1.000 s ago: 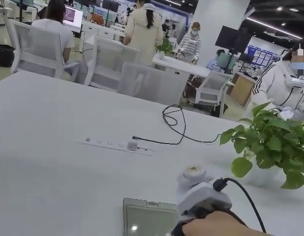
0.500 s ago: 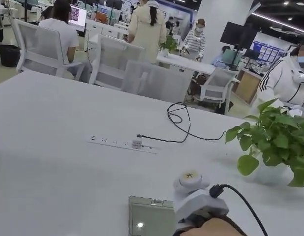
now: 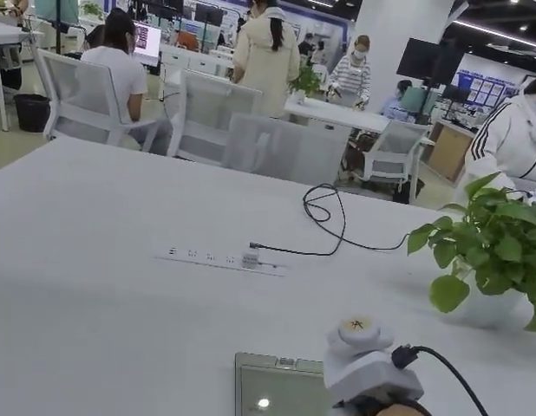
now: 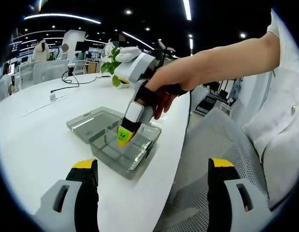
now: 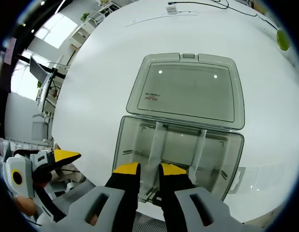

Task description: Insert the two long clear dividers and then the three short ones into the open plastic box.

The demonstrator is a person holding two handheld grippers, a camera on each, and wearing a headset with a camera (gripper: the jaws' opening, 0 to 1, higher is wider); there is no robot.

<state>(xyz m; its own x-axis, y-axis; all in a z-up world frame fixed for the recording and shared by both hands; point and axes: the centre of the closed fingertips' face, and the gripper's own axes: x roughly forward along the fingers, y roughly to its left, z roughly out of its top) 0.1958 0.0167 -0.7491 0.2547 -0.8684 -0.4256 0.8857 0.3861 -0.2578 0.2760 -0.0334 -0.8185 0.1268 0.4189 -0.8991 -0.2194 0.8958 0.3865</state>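
Note:
The clear plastic box (image 5: 178,154) lies open on the white table, its lid (image 5: 188,89) folded flat behind it. Two long clear dividers stand in it: one (image 5: 155,140) to the left, one (image 5: 198,147) to the right. My right gripper (image 5: 148,170) reaches down into the box, jaws closed on the near end of the left divider. In the left gripper view the box (image 4: 135,152) sits ahead with the right gripper's tip (image 4: 123,136) inside it. My left gripper (image 4: 152,186) hangs open off the table's edge, holding nothing. The lid (image 3: 277,386) shows at the head view's bottom edge.
A power strip (image 3: 220,258) and a black cable (image 3: 324,212) lie farther back on the table. A potted green plant (image 3: 493,251) stands at the right. Beyond the table are white chairs (image 3: 207,113) and several people.
The head camera has shifted a little; the right gripper stays beside the box's lid. Nothing else has visibly moved.

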